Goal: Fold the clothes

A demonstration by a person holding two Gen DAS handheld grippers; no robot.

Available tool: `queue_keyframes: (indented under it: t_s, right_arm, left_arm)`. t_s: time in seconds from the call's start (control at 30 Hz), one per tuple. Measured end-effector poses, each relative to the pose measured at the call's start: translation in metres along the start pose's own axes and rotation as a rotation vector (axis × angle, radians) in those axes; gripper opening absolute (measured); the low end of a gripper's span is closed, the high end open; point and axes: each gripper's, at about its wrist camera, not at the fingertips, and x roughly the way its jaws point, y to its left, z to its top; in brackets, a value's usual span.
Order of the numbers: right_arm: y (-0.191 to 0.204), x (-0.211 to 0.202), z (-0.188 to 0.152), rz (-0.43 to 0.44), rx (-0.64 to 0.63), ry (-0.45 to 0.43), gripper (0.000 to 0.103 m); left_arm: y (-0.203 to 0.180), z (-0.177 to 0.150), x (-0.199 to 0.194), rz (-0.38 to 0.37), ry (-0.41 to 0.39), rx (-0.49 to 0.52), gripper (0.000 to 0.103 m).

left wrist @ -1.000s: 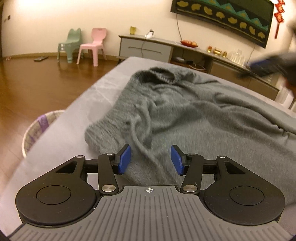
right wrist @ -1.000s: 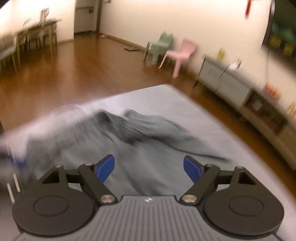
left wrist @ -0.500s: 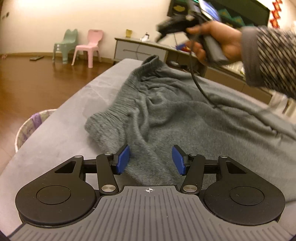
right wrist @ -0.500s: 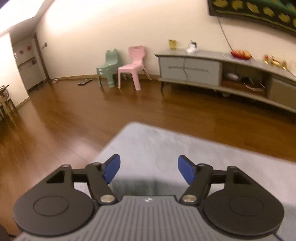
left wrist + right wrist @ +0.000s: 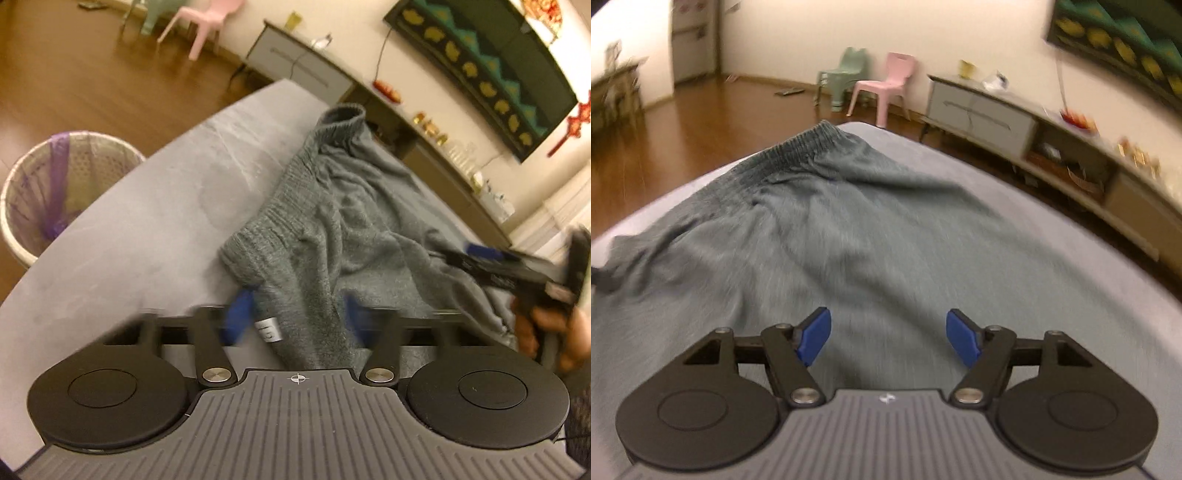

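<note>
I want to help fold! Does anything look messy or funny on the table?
Yes. The grey garment lies rumpled on the grey table, its ribbed waistband bunched and wavy, and one corner, with a small white tag, is pulled up between the left gripper's fingers. Nothing looks torn or spilled.

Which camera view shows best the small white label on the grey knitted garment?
The left wrist view. There the white label shows on the bunched edge of the grey knitted garment, between the blurred blue pads. The right wrist view shows the garment spread flat, but no label.
</note>
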Motion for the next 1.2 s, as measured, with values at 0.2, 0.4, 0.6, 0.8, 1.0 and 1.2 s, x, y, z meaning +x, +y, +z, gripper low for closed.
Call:
queue_keyframes:
  t_s: [0.2,0.4,0.6,0.8,1.0,1.2]
  right_arm:
    - [-0.043,-0.07,-0.085,-0.039,0.077,0.135,0.07]
    - [-0.104,-0.153,-0.169,-0.146,0.218,0.158,0.077]
    - [-0.213,-0.224,-0.25,-0.5,0.594,0.114,0.082]
    - [-0.266,-0.253,-0.307,-0.629,0.799,0.089,0.082]
    - [-0.295,-0.222,-0.305,-0.573,0.715,0.189,0.09]
    - [-0.325,-0.234,-0.297,-0.67,0.735,0.117,0.081]
  left_arm:
    - [0.01,0.017,-0.019,0.091,-0.084,-0.064,0.0]
    - [-0.011,0.006,-0.045,0.27,-0.114,0.022,0.0]
    - [-0.089,0.014,-0.073,0.306,-0.208,0.296,0.029]
    - [-0.154,0.007,0.001,0.204,0.018,0.537,0.036]
    - [-0.137,-0.003,0.065,0.358,0.162,0.532,0.039]
    - [-0.142,0.038,0.054,0.393,0.097,0.544,0.039]
